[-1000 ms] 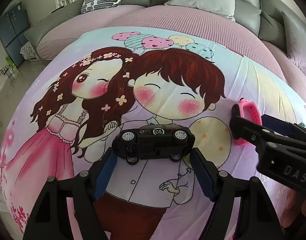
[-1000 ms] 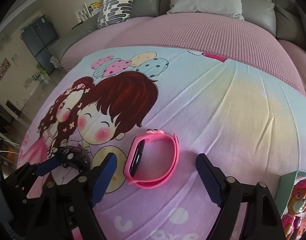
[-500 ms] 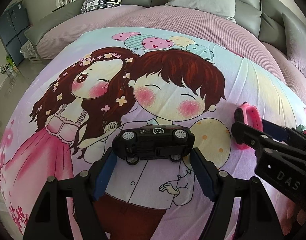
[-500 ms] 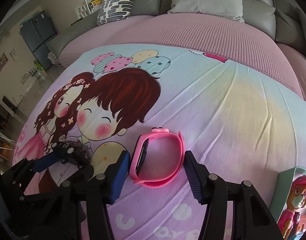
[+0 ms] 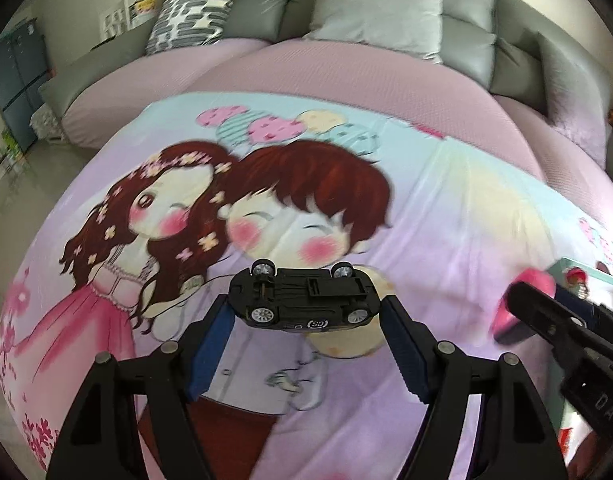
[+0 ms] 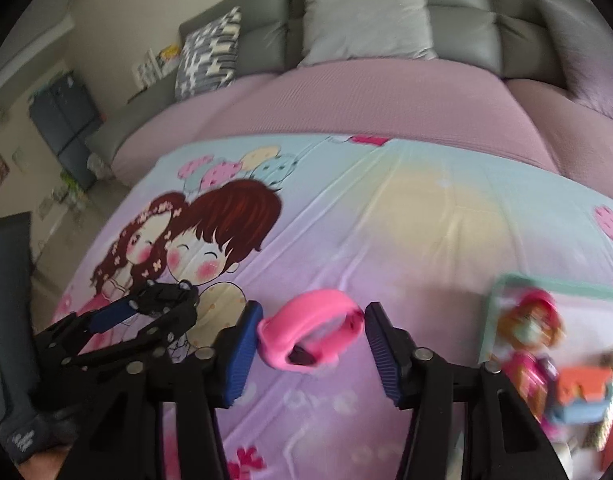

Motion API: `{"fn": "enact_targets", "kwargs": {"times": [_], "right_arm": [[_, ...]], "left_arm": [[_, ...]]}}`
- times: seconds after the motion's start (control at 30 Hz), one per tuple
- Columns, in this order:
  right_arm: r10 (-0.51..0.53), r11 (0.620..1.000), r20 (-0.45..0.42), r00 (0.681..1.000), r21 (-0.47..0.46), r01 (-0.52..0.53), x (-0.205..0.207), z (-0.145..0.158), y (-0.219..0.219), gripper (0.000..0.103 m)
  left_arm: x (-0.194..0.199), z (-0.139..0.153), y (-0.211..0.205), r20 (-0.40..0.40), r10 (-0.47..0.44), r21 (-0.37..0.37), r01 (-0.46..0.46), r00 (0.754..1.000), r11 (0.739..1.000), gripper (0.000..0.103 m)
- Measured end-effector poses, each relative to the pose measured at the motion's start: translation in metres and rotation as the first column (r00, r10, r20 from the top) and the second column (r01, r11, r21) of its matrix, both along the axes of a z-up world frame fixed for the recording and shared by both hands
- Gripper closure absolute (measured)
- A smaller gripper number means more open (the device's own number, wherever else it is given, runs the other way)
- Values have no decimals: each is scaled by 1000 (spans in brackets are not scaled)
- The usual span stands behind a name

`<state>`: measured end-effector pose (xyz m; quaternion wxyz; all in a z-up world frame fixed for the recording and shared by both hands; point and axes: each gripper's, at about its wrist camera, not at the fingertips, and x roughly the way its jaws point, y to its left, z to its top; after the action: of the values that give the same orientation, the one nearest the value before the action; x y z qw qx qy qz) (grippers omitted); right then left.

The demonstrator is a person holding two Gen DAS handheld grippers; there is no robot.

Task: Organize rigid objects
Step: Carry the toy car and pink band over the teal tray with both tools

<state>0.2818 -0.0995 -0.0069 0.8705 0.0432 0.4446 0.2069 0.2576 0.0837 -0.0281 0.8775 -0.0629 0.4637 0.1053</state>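
Toys are coming up off the bed two at a time. The left hand-held gripper [image 5: 308,320] is clamped end to end on a black toy car [image 5: 304,300], which has tipped so its underside and wheels face the camera, clear of the cartoon-printed bedspread [image 5: 446,216]. The right hand-held gripper [image 6: 312,338] has just been closing its jaws, and the pink wristband watch [image 6: 310,330] now sits pinched between the blue pads, squashed a little and seemingly lifted.

To do this carry well, I'd keep both grips steady and move slowly. The car is held only by its nose and tail, so a jolt could let it pivot further or drop. The band is springy and may slip out sideways if the squeeze loosens. The toy box [image 6: 554,344] with the cartoon pup picture lies to the right, looking the likely destination; the two grippers are close together, so the right should go first.
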Motion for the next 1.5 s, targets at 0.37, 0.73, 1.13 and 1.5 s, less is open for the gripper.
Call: {"fn": "enact_targets", "kwargs": {"times": [0.37, 0.73, 1.13, 1.5], "right_arm": [[-109, 994, 20, 994, 20, 109, -33, 20, -69, 71], [55, 992, -25, 998, -116, -58, -42, -10, -29, 70], [88, 911, -67, 994, -397, -108, -36, -34, 10, 75], [81, 970, -66, 995, -225, -94, -36, -23, -7, 90]], "left_arm": [[-11, 40, -46, 84, -113, 59, 108, 990, 992, 27], [-18, 30, -26, 44, -54, 44, 52, 998, 998, 27], [-15, 20, -21, 32, -65, -6, 65, 997, 998, 27], [-15, 22, -26, 34, -78, 2, 78, 996, 997, 27]]}}
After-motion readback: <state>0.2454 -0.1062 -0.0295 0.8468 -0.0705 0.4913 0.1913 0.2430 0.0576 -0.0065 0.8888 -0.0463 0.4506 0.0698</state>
